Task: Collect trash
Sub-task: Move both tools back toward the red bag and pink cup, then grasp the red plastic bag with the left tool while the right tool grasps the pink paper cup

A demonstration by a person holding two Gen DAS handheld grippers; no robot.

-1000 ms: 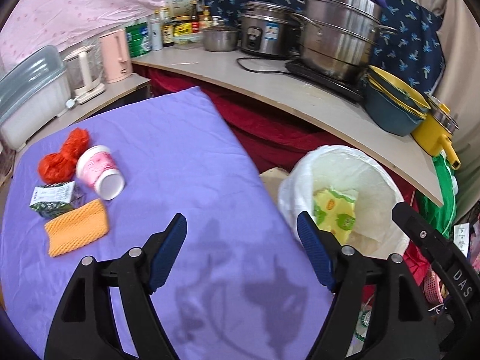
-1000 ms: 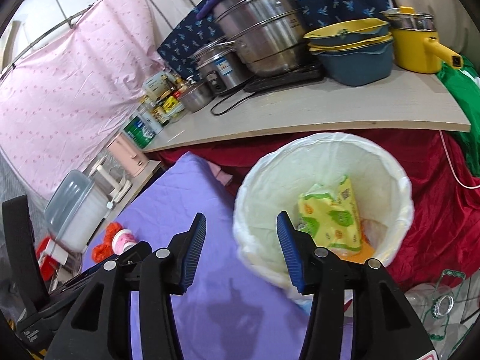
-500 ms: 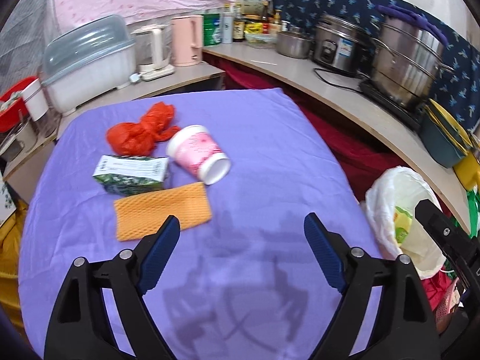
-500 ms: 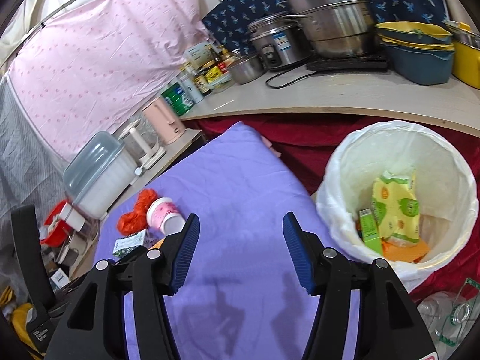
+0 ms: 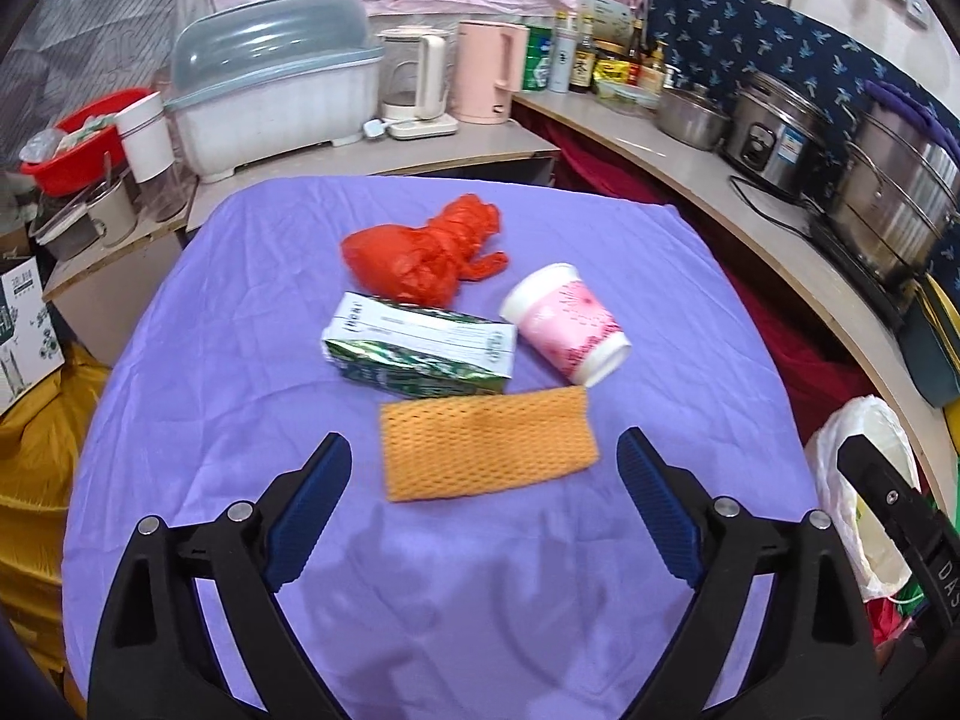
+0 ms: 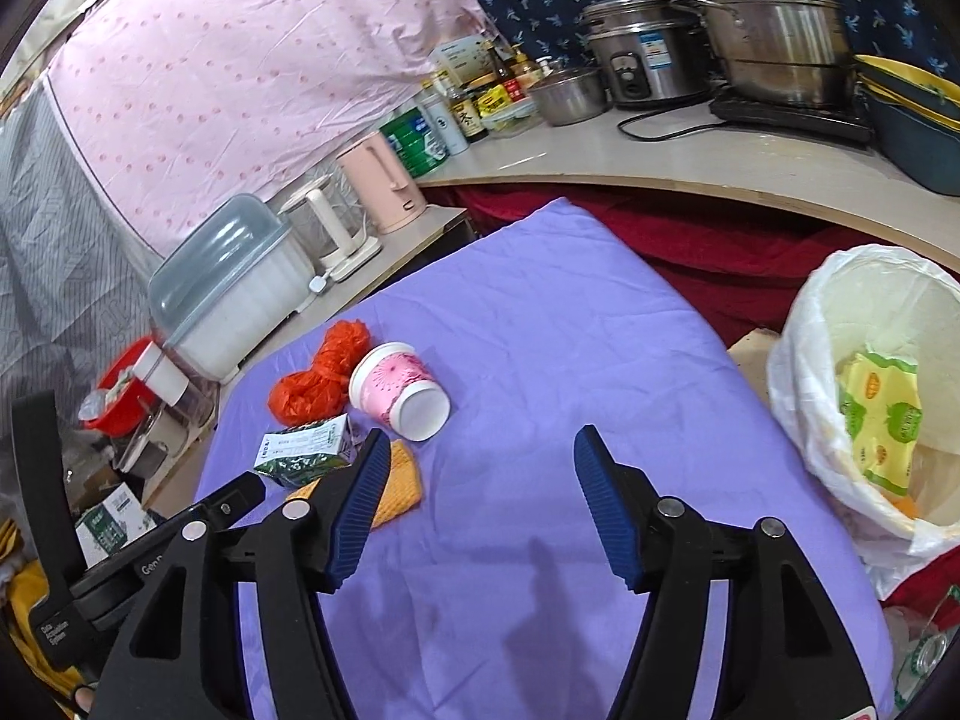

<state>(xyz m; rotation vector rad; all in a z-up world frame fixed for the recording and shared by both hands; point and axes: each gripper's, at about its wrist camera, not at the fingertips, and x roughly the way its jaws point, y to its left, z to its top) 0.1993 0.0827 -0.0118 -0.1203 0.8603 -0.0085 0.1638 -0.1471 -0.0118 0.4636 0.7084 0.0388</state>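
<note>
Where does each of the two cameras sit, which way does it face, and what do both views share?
Left wrist: sits on the left gripper, looking down along its opening, empty jaws at the orange net sleeve, green packet, pink cup and red bag; the right gripper's arm shows at the right edge.
Right wrist: sits on the right gripper, jaws opening and empty, over the purple cloth, bin to the right; the left gripper's body shows lower left.
Shared: all four trash items, cloth, bin, pink kettle.
</note>
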